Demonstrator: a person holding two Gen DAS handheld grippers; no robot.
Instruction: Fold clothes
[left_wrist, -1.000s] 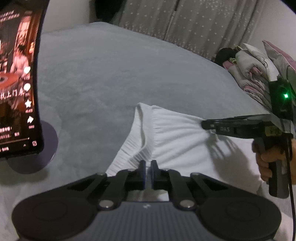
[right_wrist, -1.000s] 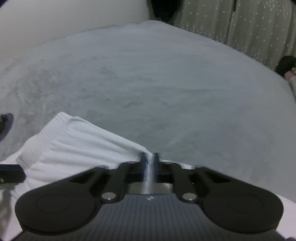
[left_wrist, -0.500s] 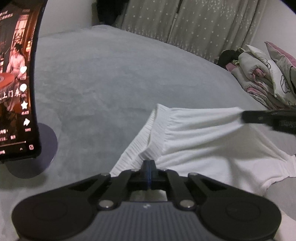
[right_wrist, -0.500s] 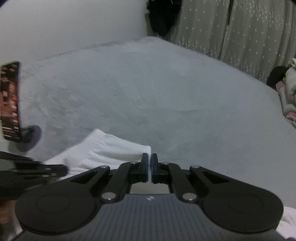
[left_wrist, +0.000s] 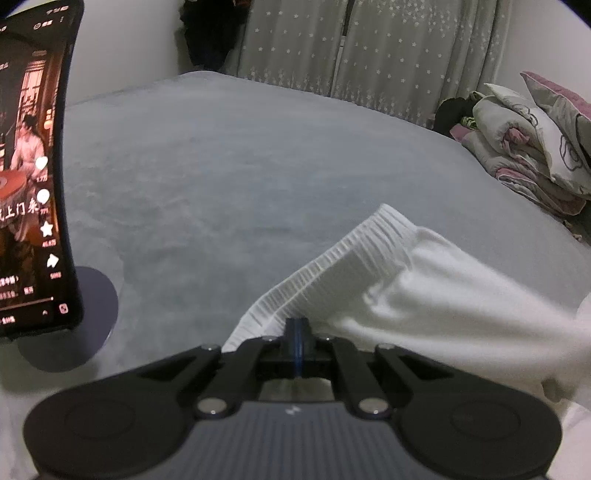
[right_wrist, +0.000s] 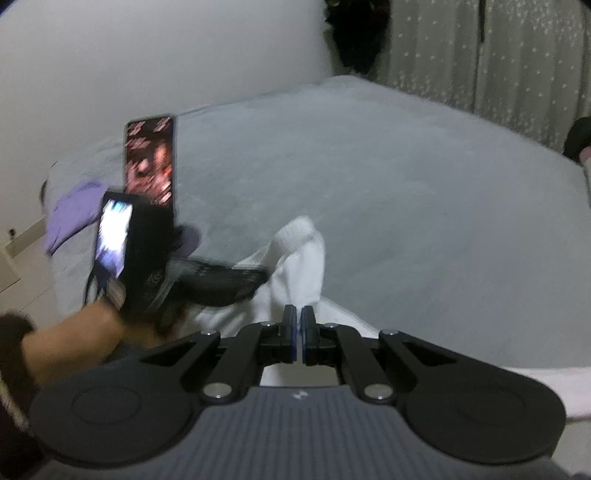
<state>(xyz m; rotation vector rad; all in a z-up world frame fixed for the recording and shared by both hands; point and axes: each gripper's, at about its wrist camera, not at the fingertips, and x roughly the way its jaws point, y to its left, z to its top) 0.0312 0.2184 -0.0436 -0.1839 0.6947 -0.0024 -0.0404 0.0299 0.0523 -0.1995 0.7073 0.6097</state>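
A white garment (left_wrist: 424, 291) with a ribbed waistband (left_wrist: 343, 258) hangs lifted over the grey bed (left_wrist: 240, 166). My left gripper (left_wrist: 297, 326) is shut on the waistband's near edge. In the right wrist view the same garment (right_wrist: 299, 254) stands up in a bunched peak. My right gripper (right_wrist: 298, 321) is shut on its lower cloth, with only a thin slit between the pads. The left gripper (right_wrist: 264, 275), held by a hand (right_wrist: 74, 332), pinches the garment from the left, close to my right one. The garment's lower part is hidden under both grippers.
A lit phone (left_wrist: 29, 177) stands upright on a round purple base (left_wrist: 74, 317) at the bed's left; it shows as the phone (right_wrist: 149, 162) in the right wrist view. Piled bedding (left_wrist: 535, 147) lies far right. Starred curtains (left_wrist: 369, 55) hang behind the bed.
The left gripper closed on the waistband and lifted it. The right gripper rose with its corner and swung toward the left one, bunching the garment between them.
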